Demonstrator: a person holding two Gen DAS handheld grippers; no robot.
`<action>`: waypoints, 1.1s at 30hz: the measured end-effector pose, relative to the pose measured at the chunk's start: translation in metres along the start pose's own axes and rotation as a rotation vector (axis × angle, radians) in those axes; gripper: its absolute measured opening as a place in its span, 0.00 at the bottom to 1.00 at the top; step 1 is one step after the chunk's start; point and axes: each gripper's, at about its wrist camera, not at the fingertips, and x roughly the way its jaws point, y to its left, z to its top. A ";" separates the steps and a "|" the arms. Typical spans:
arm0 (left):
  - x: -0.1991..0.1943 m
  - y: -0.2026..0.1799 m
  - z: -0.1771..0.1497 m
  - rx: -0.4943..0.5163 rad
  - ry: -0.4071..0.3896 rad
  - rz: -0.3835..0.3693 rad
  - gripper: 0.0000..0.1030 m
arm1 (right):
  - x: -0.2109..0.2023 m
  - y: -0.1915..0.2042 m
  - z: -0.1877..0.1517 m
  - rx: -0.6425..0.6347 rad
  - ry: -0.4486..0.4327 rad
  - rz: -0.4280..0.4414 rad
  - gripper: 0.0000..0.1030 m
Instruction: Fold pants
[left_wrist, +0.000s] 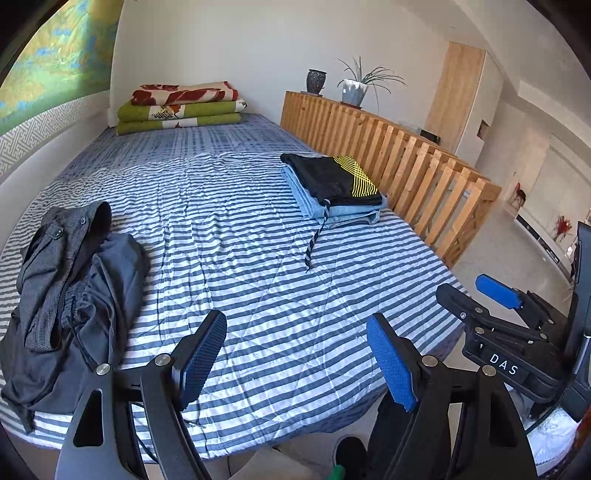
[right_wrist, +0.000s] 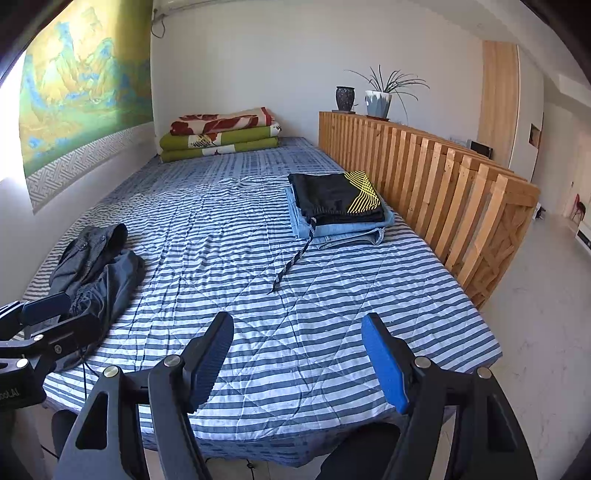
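Note:
A crumpled heap of dark grey pants (left_wrist: 70, 295) (right_wrist: 98, 266) lies at the left edge of the striped bed (left_wrist: 258, 295) (right_wrist: 277, 314). At the right side rests a folded stack (left_wrist: 332, 188) (right_wrist: 338, 206): black shorts with yellow lines on top of light blue jeans, a drawstring trailing onto the cover. My left gripper (left_wrist: 295, 358) hovers open over the bed's near edge, right of the heap, holding nothing. My right gripper (right_wrist: 297, 358) is open and empty too, above the front edge. Each gripper shows in the other's view: the right (left_wrist: 491, 295), the left (right_wrist: 48, 317).
Folded blankets (left_wrist: 183, 107) (right_wrist: 221, 134) lie at the head of the bed against the wall. A slatted wooden rail (left_wrist: 388, 155) (right_wrist: 424, 170) runs along the right side, with a vase and a potted plant (left_wrist: 354, 86) on top. A person's shoe (left_wrist: 349, 456) shows below.

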 end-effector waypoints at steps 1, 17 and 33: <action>0.002 0.000 0.001 0.000 0.003 0.000 0.79 | 0.002 0.000 -0.001 -0.001 0.004 -0.003 0.66; 0.021 -0.009 0.002 0.016 0.022 -0.002 0.79 | 0.013 -0.012 -0.005 0.019 0.024 -0.014 0.66; 0.027 0.000 -0.005 0.002 0.033 0.002 0.79 | 0.021 -0.003 -0.009 0.009 0.042 -0.006 0.66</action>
